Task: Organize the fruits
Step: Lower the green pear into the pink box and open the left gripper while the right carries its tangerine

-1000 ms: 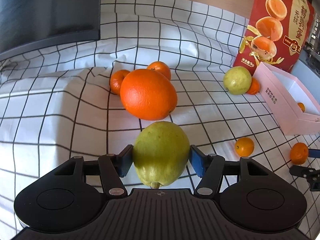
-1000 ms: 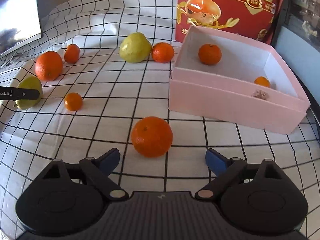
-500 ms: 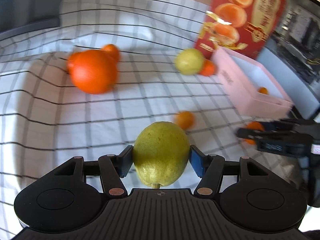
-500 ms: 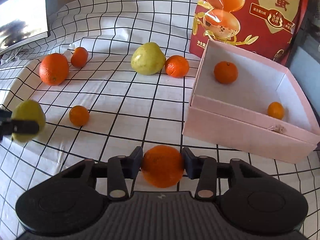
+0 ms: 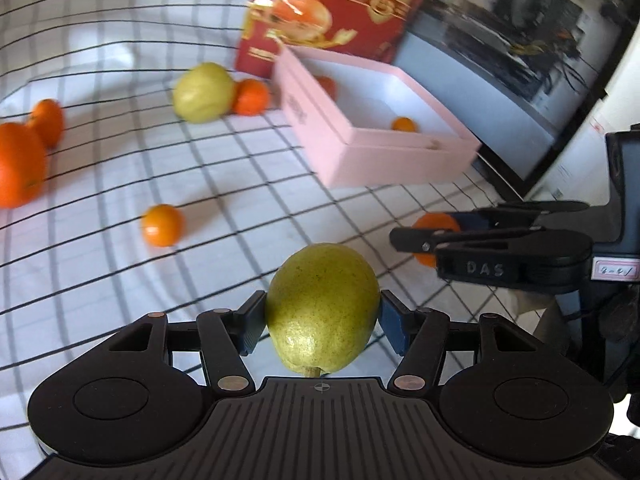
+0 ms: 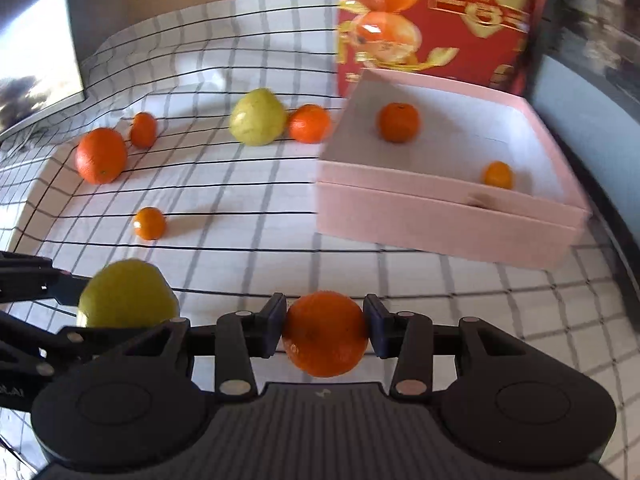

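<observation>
My left gripper (image 5: 322, 326) is shut on a green pear (image 5: 322, 308) and holds it above the checked cloth. My right gripper (image 6: 325, 330) is shut on a tangerine (image 6: 325, 334), also off the cloth; it shows at the right of the left wrist view (image 5: 430, 226). The held pear shows at the lower left of the right wrist view (image 6: 126, 294). The pink box (image 6: 440, 220) stands ahead and right with two small tangerines (image 6: 399, 122) inside. A second pear (image 6: 258, 118), a large orange (image 6: 101, 155) and several tangerines lie on the cloth.
A red printed carton (image 6: 436, 20) stands behind the pink box. A dark screen (image 5: 520, 60) runs along the right edge. A small tangerine (image 6: 149, 223) lies mid-cloth between the grippers and the far fruit. Another screen (image 6: 32, 64) is at the far left.
My right gripper closed on the tangerine and lifted it. My left gripper carried the pear to the right, toward the pink box and beside the right gripper.
</observation>
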{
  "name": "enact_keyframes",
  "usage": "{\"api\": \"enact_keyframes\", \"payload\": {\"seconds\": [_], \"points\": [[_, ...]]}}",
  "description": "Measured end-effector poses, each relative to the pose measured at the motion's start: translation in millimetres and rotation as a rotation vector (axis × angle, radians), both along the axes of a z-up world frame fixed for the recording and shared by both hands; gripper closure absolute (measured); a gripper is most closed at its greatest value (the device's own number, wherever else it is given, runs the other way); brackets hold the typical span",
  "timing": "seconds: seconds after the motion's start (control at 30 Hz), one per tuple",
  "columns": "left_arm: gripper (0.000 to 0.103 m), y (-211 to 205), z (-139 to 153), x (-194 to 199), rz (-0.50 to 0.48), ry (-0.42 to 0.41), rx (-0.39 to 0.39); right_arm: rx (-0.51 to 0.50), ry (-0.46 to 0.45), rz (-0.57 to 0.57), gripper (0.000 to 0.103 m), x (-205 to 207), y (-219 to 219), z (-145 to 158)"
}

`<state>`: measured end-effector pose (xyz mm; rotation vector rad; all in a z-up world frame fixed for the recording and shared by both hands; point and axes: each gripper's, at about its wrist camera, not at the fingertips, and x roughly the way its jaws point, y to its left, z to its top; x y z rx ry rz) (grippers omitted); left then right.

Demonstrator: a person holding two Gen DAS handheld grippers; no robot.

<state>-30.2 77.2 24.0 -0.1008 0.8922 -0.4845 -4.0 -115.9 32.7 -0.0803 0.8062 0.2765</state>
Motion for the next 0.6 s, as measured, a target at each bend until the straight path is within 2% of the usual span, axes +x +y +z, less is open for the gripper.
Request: {"api": "enact_keyframes", "payload": {"seconds": [0.3, 0.4, 0.47, 0.6], "points": [[0.038, -52, 21, 22, -0.094, -0.040, -0.017, -0.032, -0.023, -0.156, 0.061, -14, -61, 7], [0.038, -69, 45, 41, -0.121, -0.076, -0.042, -0.024, -0.025, -0.194, 0.061, -18, -78, 9], [0.038, -83, 68, 56, -0.130, -0.142, -0.030, -0.009, -0.043, -0.199, 0.061, -17, -87, 18], [0.038, -111, 105, 97, -0.068, -0.239, 0.039, -0.007, -0.155, -0.192, 0.061, 2, -100, 61]]}}
